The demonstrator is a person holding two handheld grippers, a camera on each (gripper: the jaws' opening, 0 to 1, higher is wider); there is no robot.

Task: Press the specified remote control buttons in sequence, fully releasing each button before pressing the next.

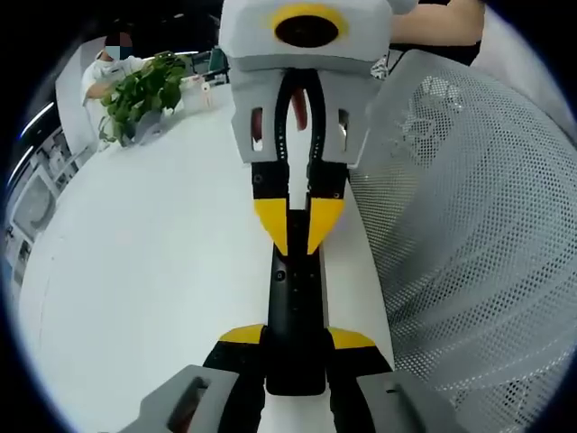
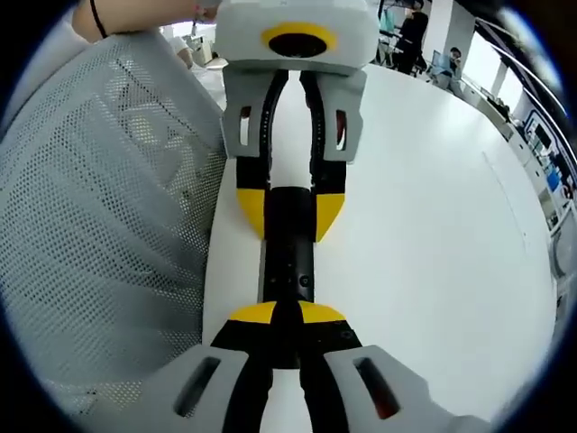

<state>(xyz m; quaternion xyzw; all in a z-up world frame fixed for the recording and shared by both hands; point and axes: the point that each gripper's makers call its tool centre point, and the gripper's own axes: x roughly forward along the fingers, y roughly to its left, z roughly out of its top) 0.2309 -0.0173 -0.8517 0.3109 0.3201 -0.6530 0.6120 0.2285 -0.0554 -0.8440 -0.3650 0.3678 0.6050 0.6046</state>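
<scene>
Mesh chair [image 1: 478, 234] crowds one side; table [image 1: 153, 271] open.

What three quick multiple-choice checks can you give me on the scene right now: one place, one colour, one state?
1. Where is the green plant?
A. On the mesh chair
B. On the white table, far from the grippers
C. On top of the remote

2. What colour are the tips of both grippers' jaws?
A. Yellow
B. Red
C. Blue

3. What is the left gripper doing?
A. Hanging open above the table
B. Shut on the plant
C. Holding the black remote between its jaws

Answers:
1. B: in the left gripper view the plant stands on the white table, well beyond the jaws.
2. A: the left gripper and the right gripper both show yellow tips.
3. C: the remote sits clamped between the left gripper's jaws, one on each side.
</scene>
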